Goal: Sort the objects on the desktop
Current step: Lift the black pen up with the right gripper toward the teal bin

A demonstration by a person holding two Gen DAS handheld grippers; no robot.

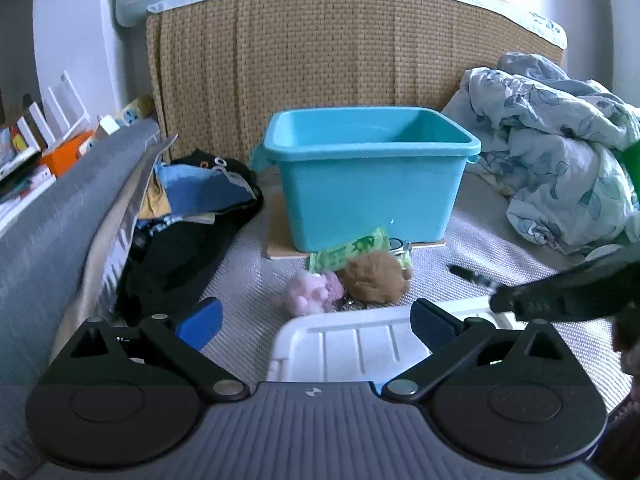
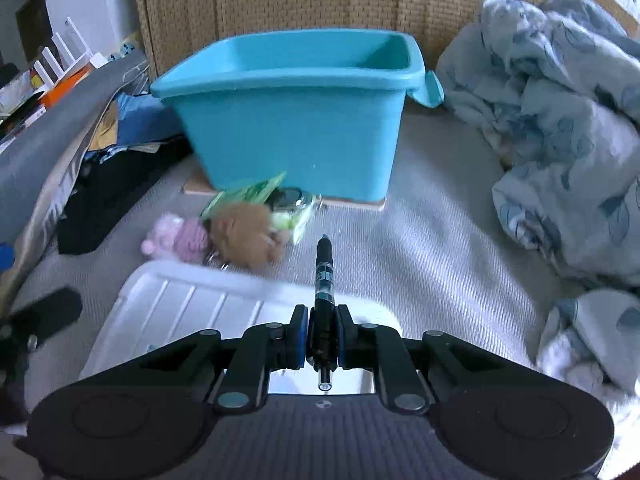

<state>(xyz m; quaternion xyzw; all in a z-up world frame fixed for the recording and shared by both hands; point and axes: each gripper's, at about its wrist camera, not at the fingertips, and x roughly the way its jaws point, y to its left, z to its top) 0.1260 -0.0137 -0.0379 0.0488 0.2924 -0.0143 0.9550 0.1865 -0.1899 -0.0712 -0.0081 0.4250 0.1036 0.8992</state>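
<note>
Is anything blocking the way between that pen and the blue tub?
Nothing solid. The right gripper holds the pen above the white tray. The plush toys and green packet lie low before the teal tub, whose top is open.

- We see a smooth, glossy plastic tub (image 2: 288, 120).
- Our pen (image 2: 325, 280) looks like shiny plastic.
- Fuzzy plush toys (image 1: 376, 276).
- Rough woven headboard (image 1: 320, 60).

1. Grey woven bed cover (image 2: 432, 240) carries everything;
2. flat board (image 2: 372, 202) under the teal bin (image 2: 288, 120);
3. pink plush (image 2: 176, 238), brown plush (image 2: 244, 236), green packet (image 2: 256, 194) clustered before it;
4. white tray (image 2: 200, 304) nearest;
5. dark clothes (image 1: 180, 252) left, floral quilt (image 2: 560, 140) right.
</note>
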